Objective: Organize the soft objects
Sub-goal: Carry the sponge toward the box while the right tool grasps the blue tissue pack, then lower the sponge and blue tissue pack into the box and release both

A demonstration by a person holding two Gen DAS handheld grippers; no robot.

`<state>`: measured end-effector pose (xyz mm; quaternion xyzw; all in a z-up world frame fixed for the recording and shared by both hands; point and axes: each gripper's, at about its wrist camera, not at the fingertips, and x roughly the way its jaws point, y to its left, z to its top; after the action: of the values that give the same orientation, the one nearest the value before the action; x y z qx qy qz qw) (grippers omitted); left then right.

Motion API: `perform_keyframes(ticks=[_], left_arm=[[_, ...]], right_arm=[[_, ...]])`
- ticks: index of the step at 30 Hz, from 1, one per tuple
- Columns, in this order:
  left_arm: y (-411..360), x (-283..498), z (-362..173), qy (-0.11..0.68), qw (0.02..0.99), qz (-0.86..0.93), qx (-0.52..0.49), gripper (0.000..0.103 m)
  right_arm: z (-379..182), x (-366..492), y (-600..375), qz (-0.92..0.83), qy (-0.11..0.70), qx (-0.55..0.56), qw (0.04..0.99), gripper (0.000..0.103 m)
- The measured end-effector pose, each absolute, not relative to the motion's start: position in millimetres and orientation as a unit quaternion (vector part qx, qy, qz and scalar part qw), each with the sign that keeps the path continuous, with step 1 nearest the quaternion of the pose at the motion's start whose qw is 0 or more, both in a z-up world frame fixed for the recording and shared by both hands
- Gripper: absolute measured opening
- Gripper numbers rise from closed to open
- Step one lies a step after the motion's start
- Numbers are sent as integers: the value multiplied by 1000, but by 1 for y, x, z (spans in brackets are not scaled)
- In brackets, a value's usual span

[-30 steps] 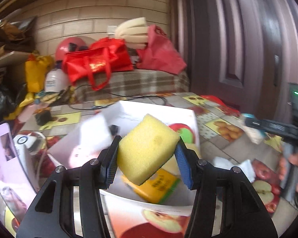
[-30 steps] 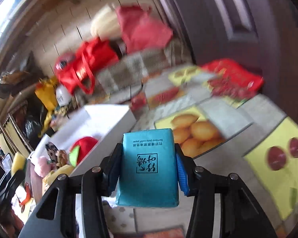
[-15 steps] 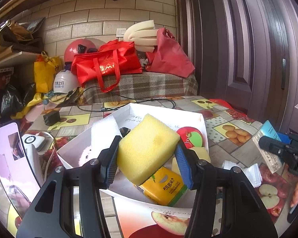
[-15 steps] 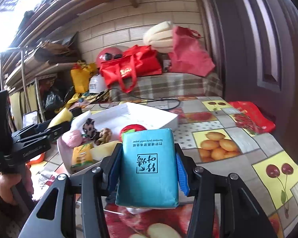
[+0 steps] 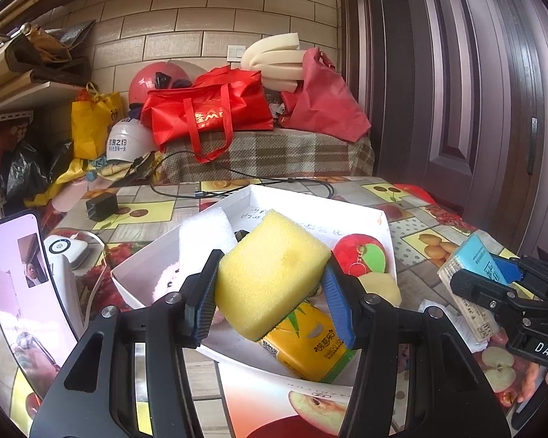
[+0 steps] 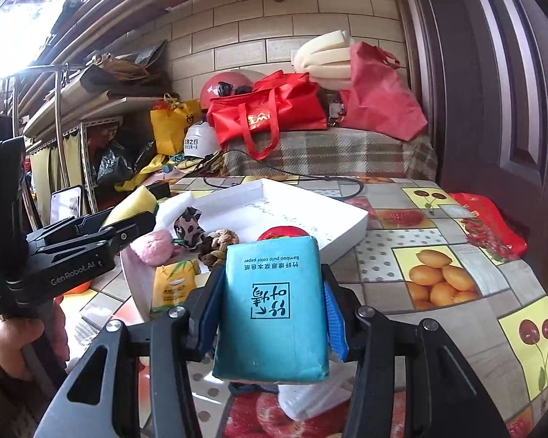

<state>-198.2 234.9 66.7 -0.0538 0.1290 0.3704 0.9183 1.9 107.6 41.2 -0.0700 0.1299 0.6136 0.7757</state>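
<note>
Left hand-held gripper (image 5: 270, 303): blue pads clamped on a yellow sponge (image 5: 272, 273), held tilted above the near edge of the white box (image 5: 380, 219). Right hand-held gripper (image 6: 270, 323): pads clamped on a blue tissue pack (image 6: 272, 310), print upside down, held above the surface (image 6: 456, 241) at the box's right side.

View differences: the left wrist view shows a phone (image 5: 14, 292) with a lit screen at the surface's left edge, a black charger (image 5: 101, 206), and a white foam piece (image 5: 206, 235) against the box's left wall. The right wrist view alone shows a cow-patterned scrunchie (image 6: 188, 224), a brown scrunchie (image 6: 219, 242), and the person's hand (image 6: 11, 343) on the left tool's handle.

Box contents: pink plush ball (image 6: 157, 246), red-and-green apple plush (image 5: 361, 255), pale yellow soft item (image 5: 380, 286), yellow tissue pack (image 5: 310, 343) at the near edge, the scrunchies, the foam piece.

On the surface beneath the right hand-held gripper: crumpled white tissue (image 6: 310, 399).
</note>
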Motion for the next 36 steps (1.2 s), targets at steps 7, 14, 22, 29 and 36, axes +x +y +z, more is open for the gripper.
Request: perform_keyframes(ticks=[7,14,22,29,36], left_arm=[[240,-197,66,135,915,376,-60,53],[249,-198,65,135,907,391,-72,53],[288,-203,66,132,886,434,-94,53],[309,-200,63,146,887,419,-127,53],[299,-196,65,146,892,415,-104,53]], right_arm=[[42,-1,119,618,133,-70,771,49],[43,-15,149,636,140,-83,754,49],[39,-23,187,674,188,-103,707,49],[30,-19,214,678,245,-130,680,49],[32,2,240,597,250,-120,753,49]])
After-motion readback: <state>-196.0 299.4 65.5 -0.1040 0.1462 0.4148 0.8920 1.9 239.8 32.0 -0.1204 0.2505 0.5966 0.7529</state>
